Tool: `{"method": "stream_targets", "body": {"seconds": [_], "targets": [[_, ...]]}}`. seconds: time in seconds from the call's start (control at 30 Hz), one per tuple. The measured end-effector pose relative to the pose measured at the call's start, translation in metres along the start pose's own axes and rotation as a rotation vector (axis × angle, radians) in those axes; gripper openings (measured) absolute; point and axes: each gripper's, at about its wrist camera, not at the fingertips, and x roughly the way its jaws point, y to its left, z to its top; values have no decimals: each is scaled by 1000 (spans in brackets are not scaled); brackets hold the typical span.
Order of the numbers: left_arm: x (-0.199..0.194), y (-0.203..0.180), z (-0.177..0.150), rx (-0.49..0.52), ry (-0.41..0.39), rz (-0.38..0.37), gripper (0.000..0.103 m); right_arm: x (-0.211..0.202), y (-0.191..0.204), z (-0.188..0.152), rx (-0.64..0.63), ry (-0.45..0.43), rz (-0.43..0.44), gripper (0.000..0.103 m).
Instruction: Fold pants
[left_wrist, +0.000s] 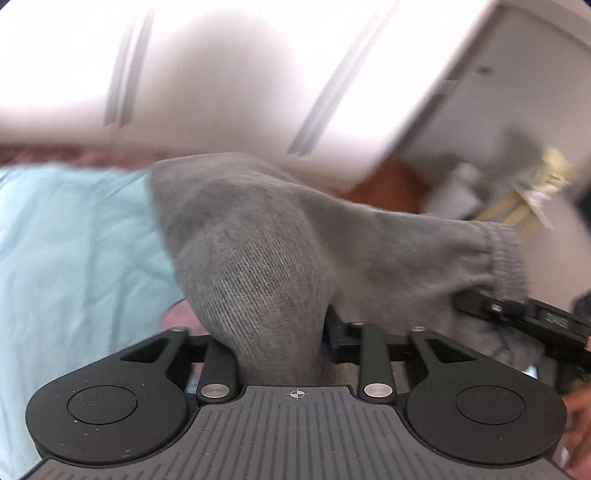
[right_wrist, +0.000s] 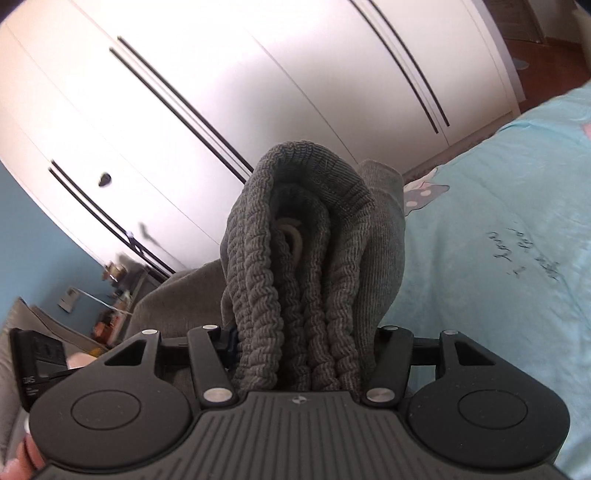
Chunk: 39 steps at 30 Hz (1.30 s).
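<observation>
A fold of the grey pants (left_wrist: 258, 266) was pinched between the jaws of the left gripper (left_wrist: 280, 354), the knitted cloth rising out of the gap and bulging forward over the fingers. From that bunch the fabric was stretched off to the right, ending in a ribbed band (left_wrist: 506, 258) that was draped over the black body of the other tool (left_wrist: 535, 317).

The right gripper (right_wrist: 303, 354) was clamped on a thick wad of the pants (right_wrist: 303, 266), several layers of the gathered elastic waistband being squeezed together between its fingers. A pale drawstring (right_wrist: 293, 236) was glimpsed inside the folds. More grey cloth hung down to the left of that wad.

The pants were held up off the light blue bedsheet (right_wrist: 498, 258), which was spread to the right of the wad in the right wrist view and to the left of the bunch in the left wrist view. A cartoon print (right_wrist: 424, 192) was seen on the sheet just right of the wad. A white wardrobe (right_wrist: 240, 92) with dark vertical handles stood behind the pants.
</observation>
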Motion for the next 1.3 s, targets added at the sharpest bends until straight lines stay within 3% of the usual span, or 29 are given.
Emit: {"method": "stream_targets", "body": {"seconds": [0.07,0.1,0.17,0.2,0.23,0.27,0.33,0.43,0.5,0.57,0.63,0.7,0.77,0.83,0.9,0.97,1.03,1.13,1.3], "targets": [[11,20,-8,-51,69,105,44,19,-1,-2,-26,31,-45,62],[14,31,-13,-76,109,150,47,29,-2,-4,-49,57,-108,67],[0,45,-21,-93,80,182,66,40,-2,-10,-92,92,-273,77],[-12,48,-24,-91,38,184,67,38,-4,-11,-110,86,-345,81],[-27,52,-28,-70,-2,196,68,28,-7,-13,-120,46,-366,84],[-36,48,-30,-47,-21,222,69,17,-9,-15,-126,3,-360,95],[-52,39,-37,6,-52,242,71,-9,-9,-19,-118,-90,-364,97],[-66,29,-52,47,-75,173,84,-19,6,-34,-196,-78,-353,97],[-62,21,-67,67,-43,170,90,-9,22,-47,-300,-63,-416,97],[-44,16,-82,136,34,261,88,9,28,-55,-394,-31,-495,97],[-31,20,-97,224,101,418,91,31,19,-63,-461,72,-594,98],[-45,25,-99,246,63,450,92,29,12,-68,-436,100,-585,98],[-59,24,-98,272,44,561,92,12,14,-65,-339,75,-564,98],[-72,27,-100,283,76,677,90,-9,20,-66,-280,16,-542,98],[-89,25,-110,270,74,688,91,-29,28,-77,-271,-39,-523,98],[-107,16,-124,213,48,635,96,-41,39,-96,-306,-48,-491,98],[-123,4,-147,142,31,586,96,-45,51,-119,-344,-3,-477,98],[-126,-26,-182,81,37,541,97,-43,63,-154,-419,151,-452,98],[-118,-76,-221,102,120,580,97,-58,56,-184,-408,355,-346,98]]}}
